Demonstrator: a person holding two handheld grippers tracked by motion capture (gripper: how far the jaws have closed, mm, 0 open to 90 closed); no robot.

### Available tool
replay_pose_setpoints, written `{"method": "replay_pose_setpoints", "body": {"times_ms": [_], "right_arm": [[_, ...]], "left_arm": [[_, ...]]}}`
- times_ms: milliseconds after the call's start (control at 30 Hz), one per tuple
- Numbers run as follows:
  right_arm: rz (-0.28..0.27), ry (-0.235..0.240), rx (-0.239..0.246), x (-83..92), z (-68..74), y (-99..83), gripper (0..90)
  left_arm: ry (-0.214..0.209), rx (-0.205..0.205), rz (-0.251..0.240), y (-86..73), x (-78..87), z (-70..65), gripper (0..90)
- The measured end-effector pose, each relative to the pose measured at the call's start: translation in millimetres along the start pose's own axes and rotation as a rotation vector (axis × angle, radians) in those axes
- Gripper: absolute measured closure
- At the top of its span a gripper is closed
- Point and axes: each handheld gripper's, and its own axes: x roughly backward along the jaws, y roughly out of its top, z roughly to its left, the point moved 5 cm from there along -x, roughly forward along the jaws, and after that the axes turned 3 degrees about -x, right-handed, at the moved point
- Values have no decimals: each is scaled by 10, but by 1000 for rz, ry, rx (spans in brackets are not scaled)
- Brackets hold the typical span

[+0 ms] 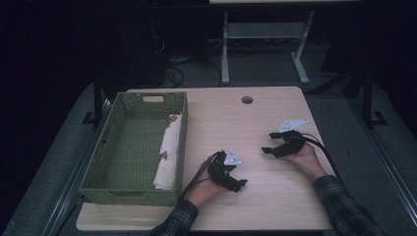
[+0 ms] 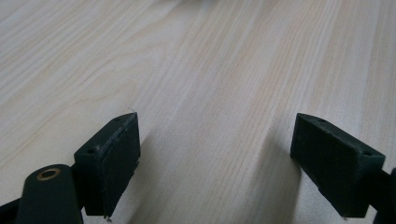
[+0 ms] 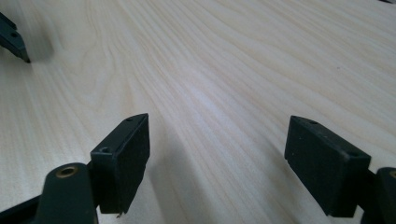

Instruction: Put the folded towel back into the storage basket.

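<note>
Both grippers rest low over a pale wooden table (image 1: pixel 255 118), each held in a person's hand. My left gripper (image 1: pixel 239 184) lies near the front middle, jaws pointing right, and stands open. In the left gripper view its gripper (image 2: pixel 215 123) has only bare wood between the black pads. My right gripper (image 1: pixel 269 142) sits to the right, jaws pointing left toward the other, also open. The right gripper view shows this gripper (image 3: pixel 218 121) with nothing between its jaws, and a jaw tip of the left gripper (image 3: pixel 11 39) at the top left.
A green woven basket (image 1: pixel 130 191) stands on the table's left side, with a rolled cream cloth (image 1: pixel 167 152) along its right inner wall. A cable hole (image 1: pixel 247 100) is near the far edge. Beyond the table are another table's legs (image 1: pixel 225 49) and cables on the floor.
</note>
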Motion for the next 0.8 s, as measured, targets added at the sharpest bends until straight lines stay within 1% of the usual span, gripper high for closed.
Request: {"method": "replay_pose_setpoints", "body": {"times_ms": [33, 67, 167, 200, 233, 267, 333, 400, 633, 800], "right_arm": [[4, -7, 2, -4, -4, -5, 219], [2, -10, 2, -6, -3, -5, 219], [10, -20, -4, -9, -5, -5, 216], [22, -23, -2, -16, -11, -8, 212], [34, -25, -14, -29, -9, -8, 201], [39, -34, -11, -34, -10, -9, 197], [40, -35, -2, -40, -7, -9, 183], [43, -45, -9, -43, -14, -10, 162], [45, -54, -18, -44, -12, -11, 154], [46, -55, -19, -44, -11, -11, 152]], "left_arm": [[0, -6, -1, -9, 5, 6, 151], [0, 0, -11, -9, 1, 4, 151], [-1, -7, -6, -12, 3, 16, 150], [-2, -8, -7, -11, 2, 17, 150], [-2, -6, -11, -11, -2, 16, 149], [-2, -7, -13, -11, -3, 16, 149], [-1, -4, -16, -9, -6, 14, 149], [-1, -13, -9, -13, -1, 20, 148], [-2, -17, -5, -15, 1, 23, 148], [-3, -11, -11, -12, -3, 19, 148]]}}
